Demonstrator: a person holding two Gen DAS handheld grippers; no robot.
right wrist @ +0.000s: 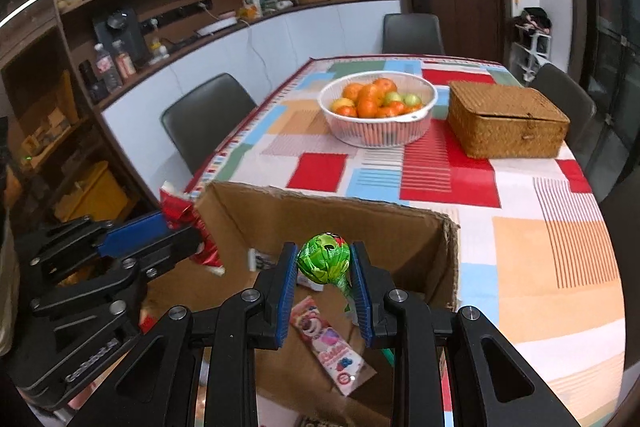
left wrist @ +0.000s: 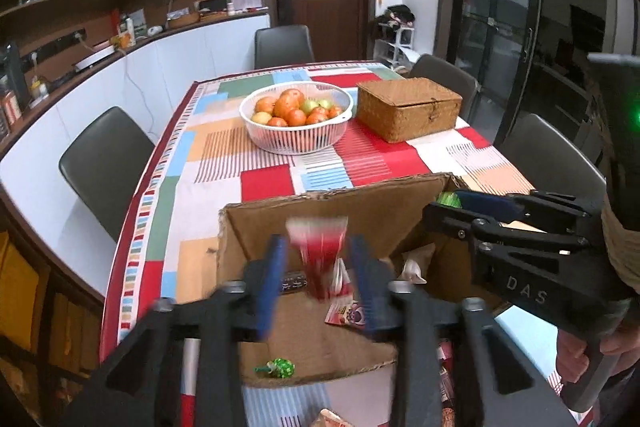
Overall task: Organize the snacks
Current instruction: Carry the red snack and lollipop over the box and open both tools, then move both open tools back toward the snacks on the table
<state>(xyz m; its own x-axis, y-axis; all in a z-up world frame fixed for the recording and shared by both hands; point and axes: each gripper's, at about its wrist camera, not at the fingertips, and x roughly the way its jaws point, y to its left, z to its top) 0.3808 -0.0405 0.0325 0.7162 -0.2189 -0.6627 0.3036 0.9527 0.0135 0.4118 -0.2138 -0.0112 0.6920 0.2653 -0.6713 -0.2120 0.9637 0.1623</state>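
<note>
Item one: a round lollipop in crinkled green foil wrapper (right wrist: pixel 325 263), pinched at its head between the blue pads of the right gripper (right wrist: pixel 324 269), stick pointing down, held over the open brown cardboard box (right wrist: pixel 320 215). Item two: a red-and-white foil snack packet (left wrist: pixel 320 251), blurred in the left view, sitting between the blue pads of the left gripper (left wrist: pixel 318 267) above the same box; the pads look slightly apart from it in that view, so whether they clamp it or are letting go I cannot tell. Box contents visible: a pink printed candy pouch (right wrist: pixel 328 343) lying flat on the floor, a second green-wrapped lollipop (left wrist: pixel 280 367) near the front wall, other wrappers at the back corner. Risks, as judgement: the two grippers crowd one opening and could knock together; the round foil head offers little bearing surface and may slip or twist out; a packet released near the left wall could catch the rim and fall outside, that wall lying close to the table edge. Room: the box floor shows bare cardboard for more items. Beyond, on the patchwork tablecloth (right wrist: pixel 540 259): a white slotted plastic bowl of oranges (right wrist: pixel 378 107) and a closed woven wicker box (right wrist: pixel 506 121), both well apart from the cardboard.
</note>
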